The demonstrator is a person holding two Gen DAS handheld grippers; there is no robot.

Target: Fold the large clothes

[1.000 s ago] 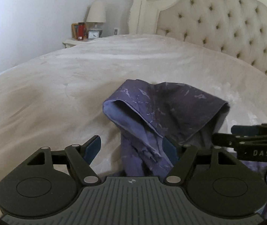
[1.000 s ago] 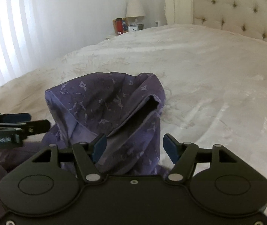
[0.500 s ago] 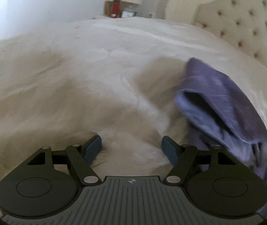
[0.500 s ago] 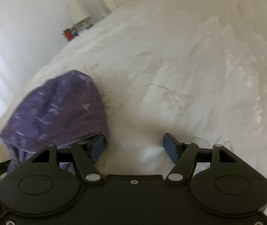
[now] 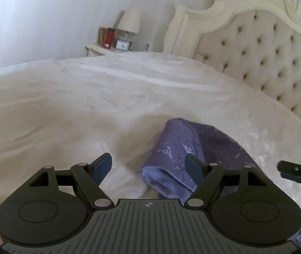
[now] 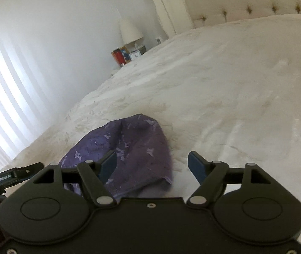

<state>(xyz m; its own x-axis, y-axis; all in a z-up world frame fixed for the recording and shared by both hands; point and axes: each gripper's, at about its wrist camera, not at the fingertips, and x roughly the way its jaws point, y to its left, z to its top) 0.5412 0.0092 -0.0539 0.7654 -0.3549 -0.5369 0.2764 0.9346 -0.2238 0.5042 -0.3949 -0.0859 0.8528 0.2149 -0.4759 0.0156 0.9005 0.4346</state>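
Presently both tongs stood released: left gripper and right gripper, jaws just widened, nothing btwn them. Purple garment lay bunched on the bed, between the two. Judged step: re-grasp. Next needs pinching free edges, approx. opposite corners.

Purple garment with pale marbled streaks lies on the cream bedspread; tufted headboard cream.
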